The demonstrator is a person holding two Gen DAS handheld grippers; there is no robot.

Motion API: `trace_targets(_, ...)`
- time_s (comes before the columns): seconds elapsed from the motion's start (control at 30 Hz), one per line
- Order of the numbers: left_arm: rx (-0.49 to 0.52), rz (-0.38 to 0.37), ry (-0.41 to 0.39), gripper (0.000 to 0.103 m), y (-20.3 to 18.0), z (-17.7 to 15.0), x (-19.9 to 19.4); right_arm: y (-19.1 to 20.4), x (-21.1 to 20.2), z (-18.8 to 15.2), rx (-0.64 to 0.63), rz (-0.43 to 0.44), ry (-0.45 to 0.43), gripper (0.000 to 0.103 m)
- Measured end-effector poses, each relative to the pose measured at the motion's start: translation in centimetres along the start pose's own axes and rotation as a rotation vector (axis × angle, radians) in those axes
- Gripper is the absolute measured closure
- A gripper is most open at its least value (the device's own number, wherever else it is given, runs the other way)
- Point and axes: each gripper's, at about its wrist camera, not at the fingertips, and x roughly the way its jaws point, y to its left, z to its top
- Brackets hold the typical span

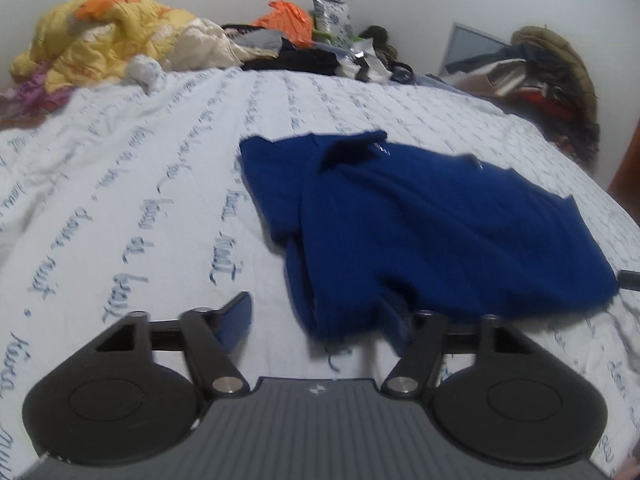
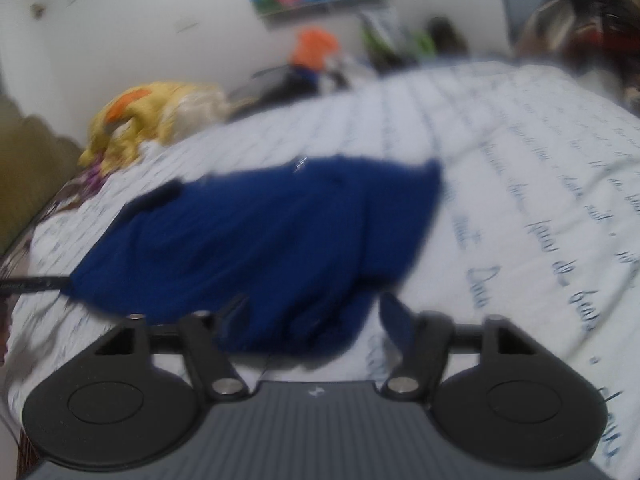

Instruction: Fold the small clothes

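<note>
A small dark blue polo shirt (image 1: 420,224) lies partly folded on the white bedsheet (image 1: 140,184) with blue script. My left gripper (image 1: 316,320) is open; the shirt's near hem lies between its blue-padded fingers. In the blurred right wrist view the same shirt (image 2: 260,248) lies ahead. My right gripper (image 2: 312,320) is open, with the shirt's near edge between its fingers. A dark part of the other gripper (image 2: 32,283) shows at the shirt's left edge.
A yellow and orange quilt (image 1: 100,36) is heaped at the far left of the bed. Dark clothes and an orange bag (image 1: 288,20) lie along the far wall. A pile of clothes (image 1: 552,76) stands at the far right.
</note>
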Motion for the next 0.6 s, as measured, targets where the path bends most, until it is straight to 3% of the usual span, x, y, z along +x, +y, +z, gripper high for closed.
trace_targets(0.07, -0.006, -0.023, 0.001, 0.048, 0.2, -0.3, 0.1, -0.1, 0.4, -0.5, -0.012, -0.002, 0.014, 0.050)
trace_targets(0.27, 0.023, -0.060, -0.013, 0.059, -0.5, -0.3, 0.7, 0.3, 0.1, -1.8, -0.116, 0.020, 0.025, 0.051)
trace_targets(0.33, 0.042, -0.054, -0.008, 0.072, -1.1, -0.1, 1.1, 0.5, 0.2, -1.8, -0.139, 0.009, 0.019, 0.051)
trace_targets(0.4, 0.036, -0.055, -0.009, 0.091, -1.3, 0.1, 1.1, 0.5, 0.6, -1.6, -0.149, -0.004, 0.012, 0.061)
trace_targets(0.43, 0.029, -0.055, -0.010, 0.093, -1.3, 0.2, 1.1, 0.5, 0.7, -1.6, -0.153, -0.005, 0.008, 0.064)
trace_targets(0.5, 0.035, -0.048, -0.015, 0.096, -1.4, 0.3, 0.7, 0.6, 0.9, -1.4, -0.172, 0.007, 0.002, 0.083)
trace_targets(0.6, 0.066, -0.018, -0.034, 0.097, -1.6, 0.1, -0.2, 1.4, 0.3, -1.6, -0.225, -0.036, -0.029, 0.091)
